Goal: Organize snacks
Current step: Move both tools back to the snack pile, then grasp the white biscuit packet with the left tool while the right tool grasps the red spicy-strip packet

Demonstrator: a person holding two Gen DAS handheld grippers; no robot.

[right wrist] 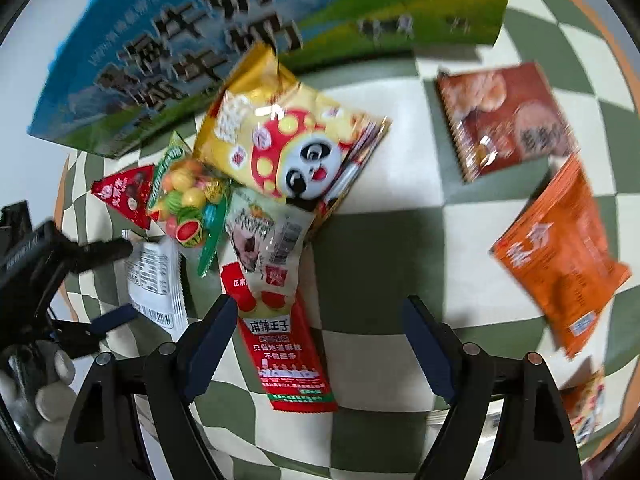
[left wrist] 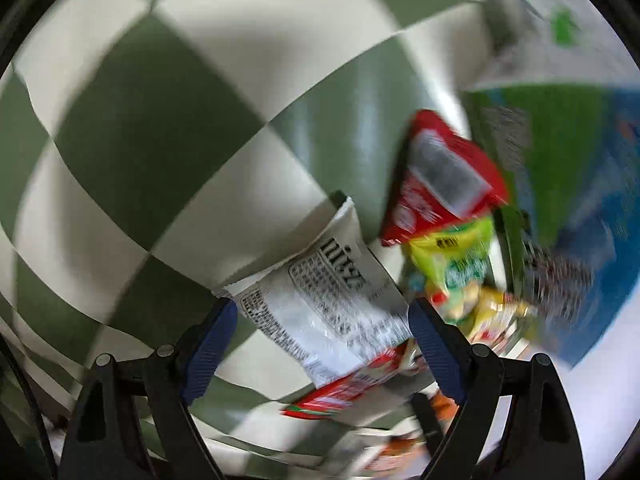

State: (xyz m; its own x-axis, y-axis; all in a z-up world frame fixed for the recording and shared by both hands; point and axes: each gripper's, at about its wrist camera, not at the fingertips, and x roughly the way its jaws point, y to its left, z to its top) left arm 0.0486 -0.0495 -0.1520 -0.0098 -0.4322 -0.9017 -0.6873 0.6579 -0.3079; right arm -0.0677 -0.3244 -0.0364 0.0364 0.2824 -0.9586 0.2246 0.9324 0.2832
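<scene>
Left wrist view: we come down on the snack pile.
Our left tool is spread around a white packet, pads not pressing; closing comes next; right wrist view: right tool spread over a red packet reading "麻辣王子" on the checked bench.

A green-and-cream checkered cloth is spread over the tabletop. At upper left, a blue-and-green carton is printed with dark characters. A yellow packet is marked with a red, spotted panda figure. A red sachet and two orange packets are seen.
</scene>
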